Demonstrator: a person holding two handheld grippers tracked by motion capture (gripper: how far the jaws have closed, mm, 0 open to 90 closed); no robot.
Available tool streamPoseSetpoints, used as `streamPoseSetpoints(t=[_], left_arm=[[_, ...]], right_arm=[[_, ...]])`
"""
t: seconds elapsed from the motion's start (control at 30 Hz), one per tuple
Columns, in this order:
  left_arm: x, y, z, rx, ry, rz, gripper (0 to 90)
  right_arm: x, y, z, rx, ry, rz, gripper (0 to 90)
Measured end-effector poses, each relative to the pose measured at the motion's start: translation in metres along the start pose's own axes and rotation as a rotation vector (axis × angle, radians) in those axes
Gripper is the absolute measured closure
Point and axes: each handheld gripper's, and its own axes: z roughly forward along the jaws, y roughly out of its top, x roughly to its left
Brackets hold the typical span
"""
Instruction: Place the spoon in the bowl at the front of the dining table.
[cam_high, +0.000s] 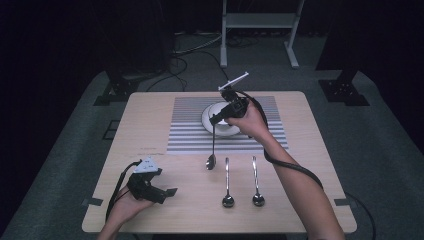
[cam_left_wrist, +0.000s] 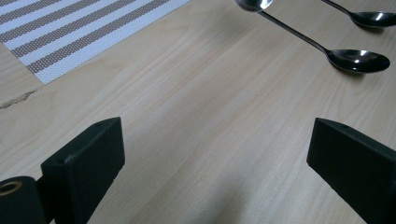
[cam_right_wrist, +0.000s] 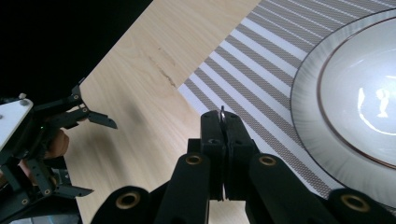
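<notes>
My right gripper (cam_high: 216, 119) hangs over the near edge of a white plate (cam_high: 209, 114), shut on the handle of a metal spoon (cam_high: 213, 145). The spoon points straight down, its bowl just above the wood. In the right gripper view the handle tip (cam_right_wrist: 222, 114) pokes out between the shut jaws, with the plate (cam_right_wrist: 317, 107) to their right. Two more spoons (cam_high: 227, 185) (cam_high: 256, 182) lie side by side on the table, bowls toward me. My left gripper (cam_high: 169, 195) rests low at the front left, open and holding nothing (cam_left_wrist: 215, 154).
A striped placemat (cam_high: 185, 130) lies under the plate at the table's far middle. Bare wood separates my left gripper from the lying spoons (cam_left_wrist: 357, 60). A metal stand and cables sit on the floor beyond the table.
</notes>
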Motion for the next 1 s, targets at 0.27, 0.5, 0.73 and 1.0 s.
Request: streamPoseSetpoints(t=[0.27,0.5,0.73,1.0], left_arm=[[0.001,0.0,-0.001,-0.005,0.0,0.003,3.3],[0.001,0.0,-0.002,-0.007,0.004,0.006,3.4],[0.001,0.0,-0.001,-0.01,0.001,0.006,3.6],[0.002,0.0,-0.002,-0.014,0.001,0.007,3.8]], right_arm=[[-0.005,0.004,-0.007,-0.018,-0.011,0.016,88.1],[-0.009,0.006,-0.012,-0.033,-0.022,0.026,88.1],[-0.013,0.009,-0.018,-0.049,-0.034,0.041,88.1],[-0.02,0.013,-0.027,-0.073,-0.052,0.059,88.1]])
